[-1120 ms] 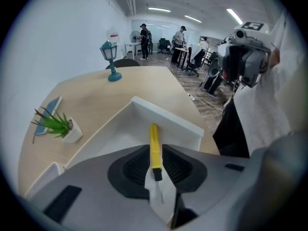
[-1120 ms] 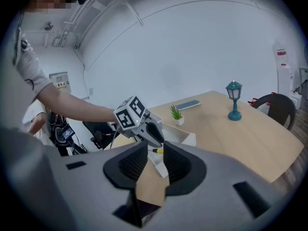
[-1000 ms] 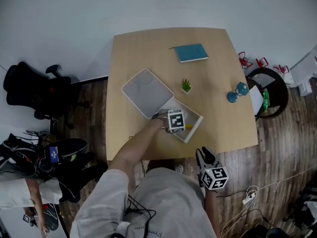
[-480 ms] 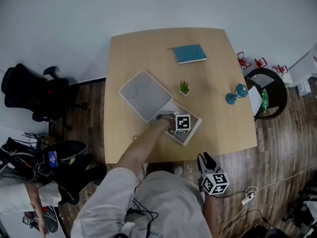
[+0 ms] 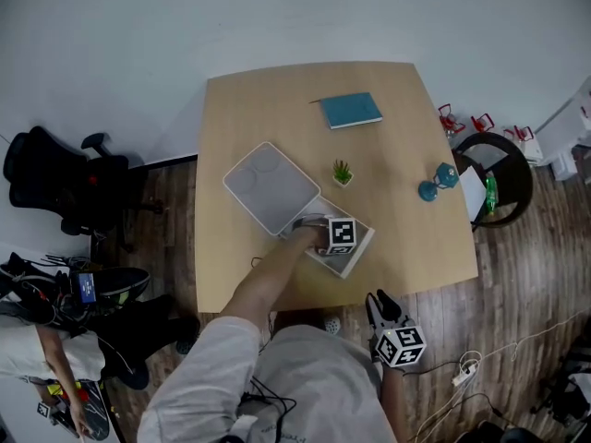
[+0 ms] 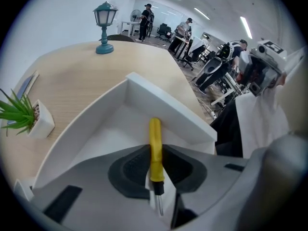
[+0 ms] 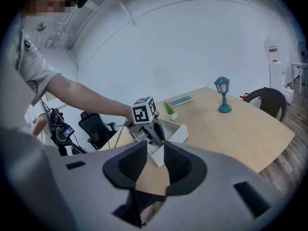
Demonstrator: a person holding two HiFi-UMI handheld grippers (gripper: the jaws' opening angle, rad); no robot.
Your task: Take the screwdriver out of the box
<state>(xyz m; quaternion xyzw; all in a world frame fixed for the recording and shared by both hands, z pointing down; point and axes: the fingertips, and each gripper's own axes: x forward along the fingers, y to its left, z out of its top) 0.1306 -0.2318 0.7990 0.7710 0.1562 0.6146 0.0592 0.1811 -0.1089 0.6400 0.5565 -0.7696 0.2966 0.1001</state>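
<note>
The white box point(image 5: 362, 245) lies open near the table's front edge, also in the left gripper view point(image 6: 159, 97). My left gripper point(image 5: 340, 236) reaches down into it. In the left gripper view its jaws are shut on the yellow handle of the screwdriver point(image 6: 155, 138), whose metal shaft points back toward the camera. The handle's tip rests against the box's far wall. My right gripper point(image 5: 381, 300) hangs off the table's front edge by the person's body, its jaws a narrow gap apart with nothing between them point(image 7: 155, 150). From there the left gripper's marker cube point(image 7: 143, 112) shows above the box point(image 7: 175, 131).
The box's grey lid point(image 5: 271, 186) lies just left of the box. A small potted plant point(image 5: 343, 172), a teal notebook point(image 5: 351, 110) and a teal lamp point(image 5: 434, 185) stand on the wooden table point(image 5: 268, 100). A black office chair point(image 5: 55, 178) stands left, a round black chair point(image 5: 499, 173) right.
The left gripper has shifted a little to the right inside the box. The right gripper has stayed by the table's front edge.
</note>
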